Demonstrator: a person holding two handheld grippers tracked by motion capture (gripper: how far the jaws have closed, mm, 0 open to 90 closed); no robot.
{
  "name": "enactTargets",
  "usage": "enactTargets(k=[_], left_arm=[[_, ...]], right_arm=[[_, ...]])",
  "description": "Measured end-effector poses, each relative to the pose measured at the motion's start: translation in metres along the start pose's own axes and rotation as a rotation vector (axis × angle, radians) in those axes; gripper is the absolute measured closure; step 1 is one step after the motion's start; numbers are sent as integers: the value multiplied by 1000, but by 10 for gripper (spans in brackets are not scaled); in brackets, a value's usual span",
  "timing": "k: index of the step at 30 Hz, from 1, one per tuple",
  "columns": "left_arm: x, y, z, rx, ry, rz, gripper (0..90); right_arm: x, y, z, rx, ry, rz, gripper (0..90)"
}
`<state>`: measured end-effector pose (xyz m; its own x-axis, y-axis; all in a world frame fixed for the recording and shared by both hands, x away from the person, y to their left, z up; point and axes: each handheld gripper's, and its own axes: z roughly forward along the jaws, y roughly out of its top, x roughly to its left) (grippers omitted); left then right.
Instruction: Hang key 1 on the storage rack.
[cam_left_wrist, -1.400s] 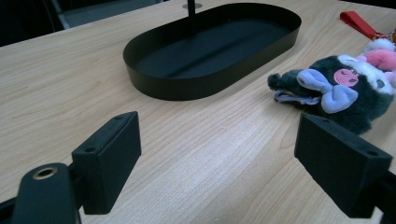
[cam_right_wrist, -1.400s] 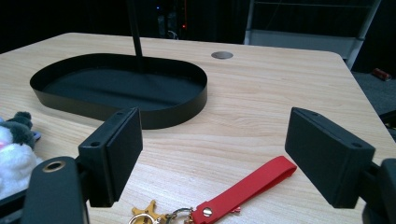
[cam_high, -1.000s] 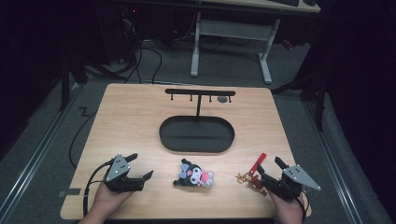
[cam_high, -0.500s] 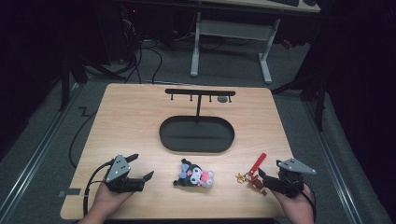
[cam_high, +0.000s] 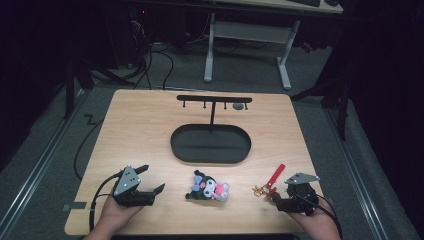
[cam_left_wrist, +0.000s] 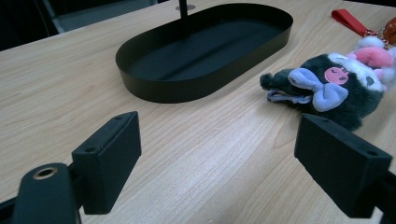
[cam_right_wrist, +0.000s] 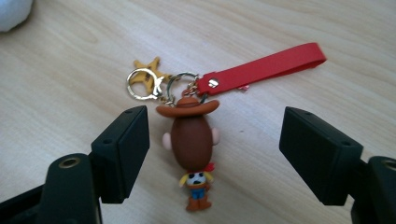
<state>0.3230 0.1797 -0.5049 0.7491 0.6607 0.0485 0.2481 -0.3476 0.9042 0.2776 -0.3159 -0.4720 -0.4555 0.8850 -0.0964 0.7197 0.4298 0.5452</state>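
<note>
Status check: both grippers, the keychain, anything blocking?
Right hand-held gripper open, straddling cowboy keychain, no contact. Left hand-held gripper open, empty. Keychain flat on table. Nothing blocking.

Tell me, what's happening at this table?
A person holds a gripper in each hand. The right gripper hovers with open fingers on either side of a cowboy keychain with a red strap, not touching it. The left gripper waits open near a plush toy. A black tray with a hook stand sits behind.

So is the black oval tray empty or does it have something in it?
Empty: the black oval tray shows bare floor apart from the stand's post rising from it.
</note>
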Motion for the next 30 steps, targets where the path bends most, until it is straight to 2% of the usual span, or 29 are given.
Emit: enactTargets(k=[1,6,9,11,12,15,19,20,22,26,28,29,30], left_arm=[[0,0,0,0,1,0,152],[-1,0,0,1,-1,4,152],[-1,0,0,1,-2,3,152],[0,0,0,1,-2,2,152],[0,0,0,0,-3,1,152],[0,-1,0,2,-2,1,152],[0,-1,0,4,-1,-2,152],[0,-1,0,5,-1,-3,152],[0,-1,-1,4,-1,-4,153],[1,-1,-1,2,0,-5,153],[1,-1,-1,3,-1,-4,153],[1,-1,-1,4,-3,-3,153],[1,-1,-1,4,-3,-3,154]], right_arm=[[1,3,-1,34,13,-1,252],[2,12,0,122,37,-15,257],[2,18,3,189,62,-2,256],[2,20,4,201,64,-3,257],[2,24,5,237,68,-8,259],[3,28,7,281,77,-15,263],[6,34,7,321,96,-32,252],[5,36,7,318,102,-56,252],[6,39,7,339,100,-62,263],[9,44,9,389,106,-68,326],[10,44,10,394,105,-79,332],[11,46,11,414,99,-77,402],[11,46,11,414,99,-77,402]])
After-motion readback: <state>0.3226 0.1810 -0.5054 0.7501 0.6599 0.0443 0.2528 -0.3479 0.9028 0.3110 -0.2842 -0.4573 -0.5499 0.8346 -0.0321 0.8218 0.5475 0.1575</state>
